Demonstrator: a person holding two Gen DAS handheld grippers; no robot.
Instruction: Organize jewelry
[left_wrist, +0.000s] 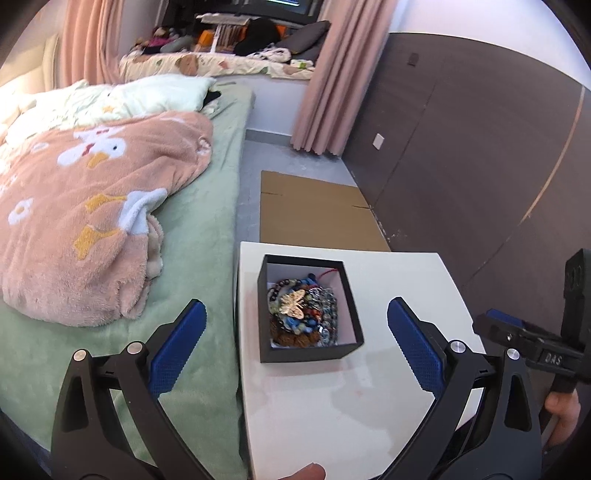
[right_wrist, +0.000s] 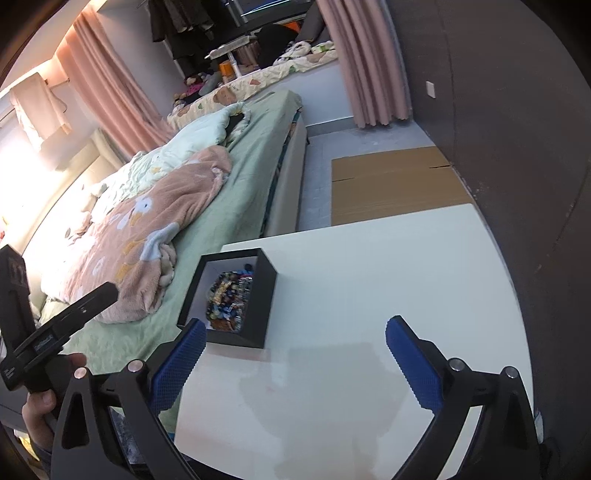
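A black open box stands on a small white table. It holds a heap of bead bracelets with a gold butterfly piece on top. My left gripper is open and empty, hovering just in front of the box, its fingers wider than the box. My right gripper is open and empty over the table, to the right of the box; its left fingertip is near the box's front corner. The bracelets show inside. The right gripper shows at the left wrist view's right edge.
A bed with a green sheet and a pink blanket lies directly left of the table. A flattened cardboard sheet lies on the floor beyond the table. A dark wall panel runs along the right.
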